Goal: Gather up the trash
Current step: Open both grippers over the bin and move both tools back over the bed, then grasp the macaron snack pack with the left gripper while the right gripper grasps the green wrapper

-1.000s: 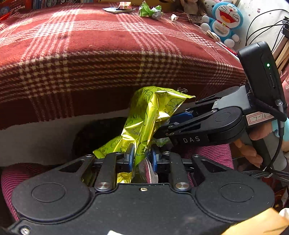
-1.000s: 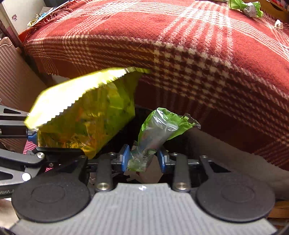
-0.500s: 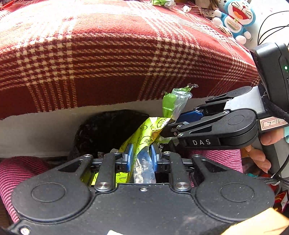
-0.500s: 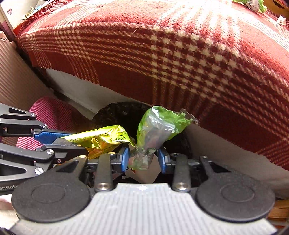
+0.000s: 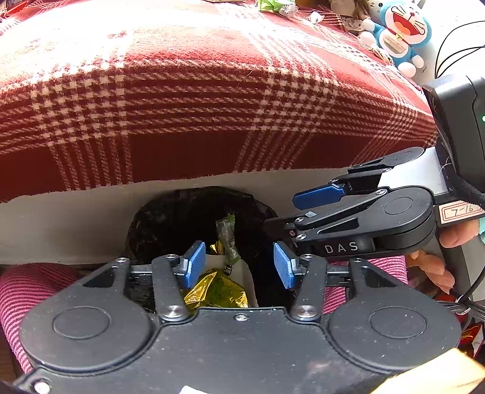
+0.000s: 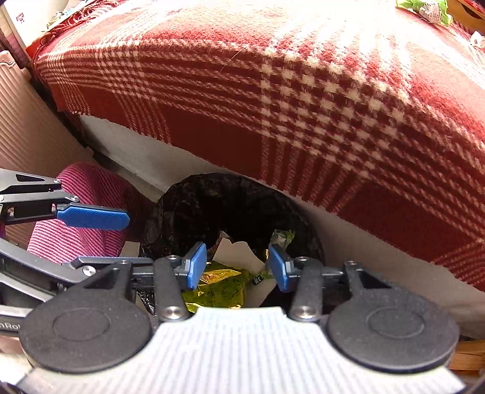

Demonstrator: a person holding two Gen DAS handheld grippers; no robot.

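A black-lined trash bin (image 5: 182, 209) stands below the bed edge; it also shows in the right wrist view (image 6: 242, 194). Inside lie a yellow-green foil bag (image 5: 218, 292), also seen from the right wrist (image 6: 218, 288), and a small green wrapper (image 5: 227, 239), which also shows in the right wrist view (image 6: 280, 238). My left gripper (image 5: 239, 263) is open and empty above the bin. My right gripper (image 6: 238, 263) is open and empty beside it; it shows at the right of the left wrist view (image 5: 318, 194). A crumpled green wrapper (image 5: 272, 5) lies far back on the bed (image 6: 424, 7).
A red plaid blanket (image 5: 197, 91) covers the bed above the bin. A Doraemon plush (image 5: 400, 33) sits at the bed's far right corner. A pink striped cloth (image 6: 91, 194) lies left of the bin. A ribbed beige suitcase (image 6: 21, 136) stands at the far left.
Both grippers have opened. The yellow-green foil bag and the green wrapper have dropped from the jaws into the bin.
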